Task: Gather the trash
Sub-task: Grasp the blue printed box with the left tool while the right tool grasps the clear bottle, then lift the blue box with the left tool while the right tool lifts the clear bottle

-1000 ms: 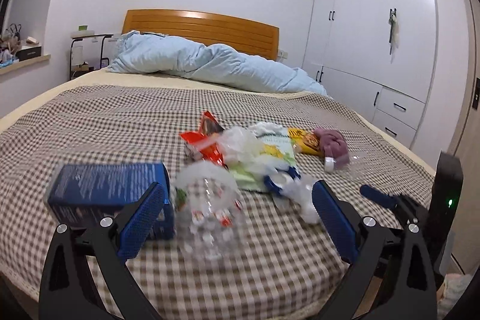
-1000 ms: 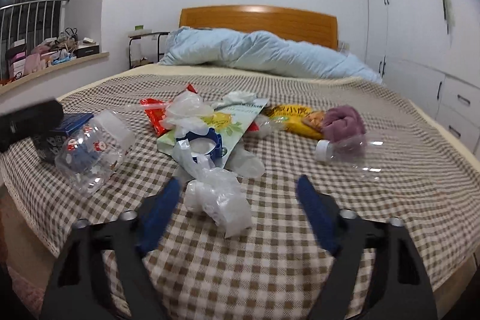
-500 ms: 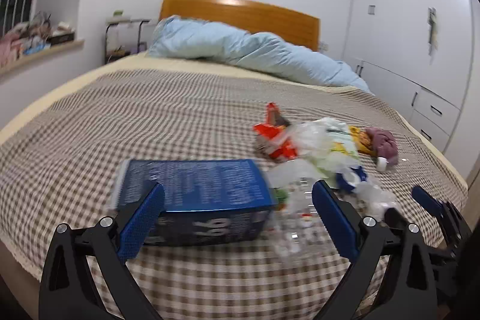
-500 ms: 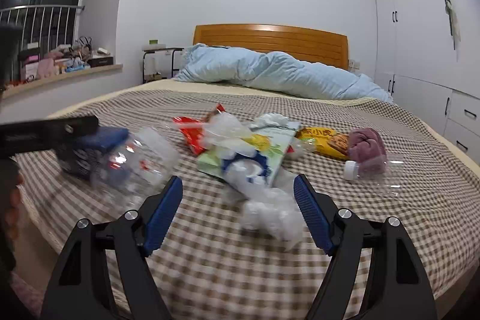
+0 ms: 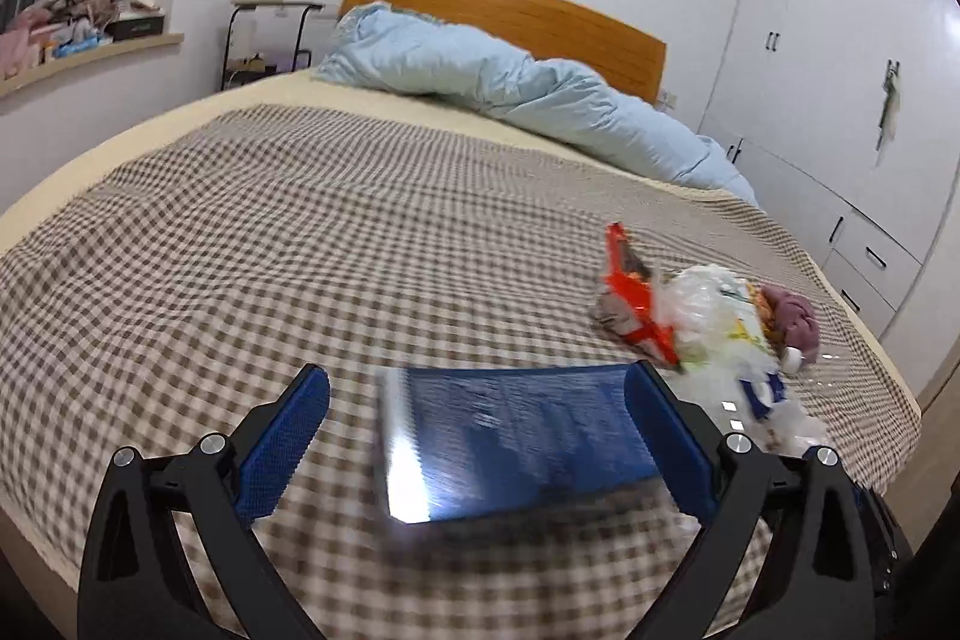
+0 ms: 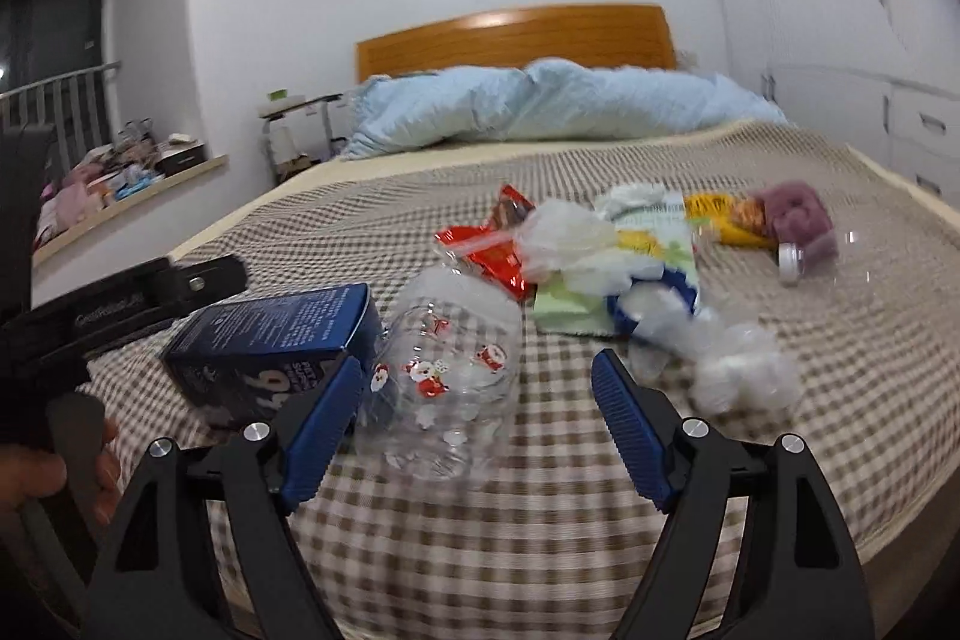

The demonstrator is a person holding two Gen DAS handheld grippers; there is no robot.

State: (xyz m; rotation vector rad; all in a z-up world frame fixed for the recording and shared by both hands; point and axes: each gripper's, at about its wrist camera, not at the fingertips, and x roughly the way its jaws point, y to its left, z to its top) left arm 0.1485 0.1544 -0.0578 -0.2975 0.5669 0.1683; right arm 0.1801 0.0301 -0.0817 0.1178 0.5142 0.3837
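Two views show the same bed with its brown-and-cream checked cover.

From the left wrist camera, the left gripper hangs low over the near edge of the bed with its jaws spread wide. A dark blue box lies flat on the cover between the blue pads, nearer the right-hand pad; motion blur makes it impossible to say whether that pad touches it, and the left-hand pad stands clear of it. Further right, a red snack wrapper, crumpled clear plastic bags and a purple cloth ball lie in a loose heap. A light blue duvet is bunched against the wooden headboard.

From the right wrist camera, the right gripper has its jaws apart and opening a little wider. A clear plastic jar printed with small red figures lies on its side on the cover, between and just beyond the pads, gripped by neither. The blue box sits just left of the jar, touching or nearly touching it. The left gripper's black body reaches in from the left beside the box, with a hand on its handle. Behind the jar lie the red wrapper, white and clear bags, a yellow packet, the purple cloth and a clear bottle with a white cap. Crumpled clear plastic sits to the right.
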